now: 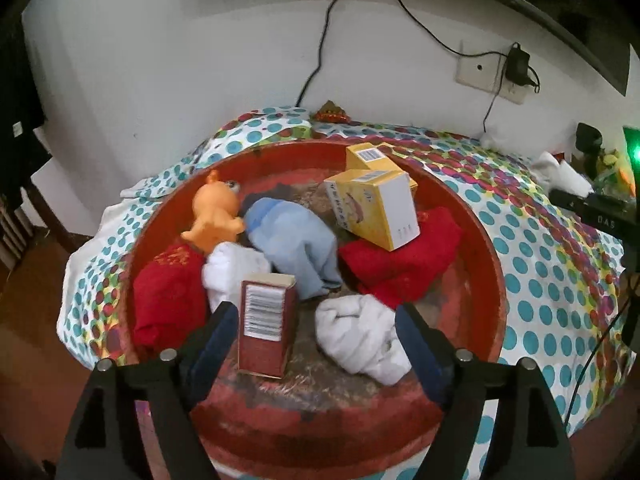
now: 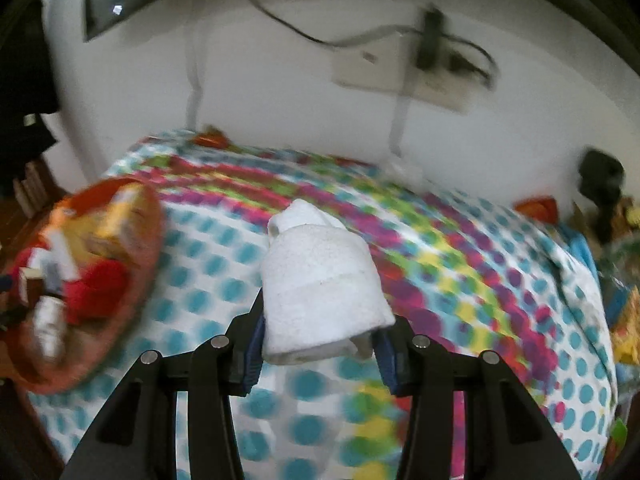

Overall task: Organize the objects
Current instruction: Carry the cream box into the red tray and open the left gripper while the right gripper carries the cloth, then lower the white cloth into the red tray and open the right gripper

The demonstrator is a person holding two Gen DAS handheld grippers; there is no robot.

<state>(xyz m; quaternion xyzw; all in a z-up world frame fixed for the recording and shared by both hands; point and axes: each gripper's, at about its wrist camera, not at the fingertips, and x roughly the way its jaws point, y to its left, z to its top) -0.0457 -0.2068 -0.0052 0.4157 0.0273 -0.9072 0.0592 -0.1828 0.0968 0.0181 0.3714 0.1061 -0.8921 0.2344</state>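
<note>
A round red tray (image 1: 486, 248) holds a dark red box (image 1: 266, 324), two yellow boxes (image 1: 376, 208), an orange toy (image 1: 214, 212), a light blue cloth (image 1: 292, 240), red cloths (image 1: 404, 256) and white rolled cloths (image 1: 360, 336). My left gripper (image 1: 316, 336) is open above the tray's near side, with the red box just inside its left finger. My right gripper (image 2: 320, 340) is shut on a white rolled cloth (image 2: 320, 276), held above the dotted bedspread (image 2: 460, 280). The tray (image 2: 140, 280) shows blurred at the left in the right wrist view.
The tray rests on a bed covered in a colourful dotted spread (image 1: 560, 272). A white wall with a socket, plug (image 1: 516, 64) and cables is behind. Clutter (image 1: 600, 176) lies at the bed's right edge. A dark wooden floor (image 1: 32, 320) is at left.
</note>
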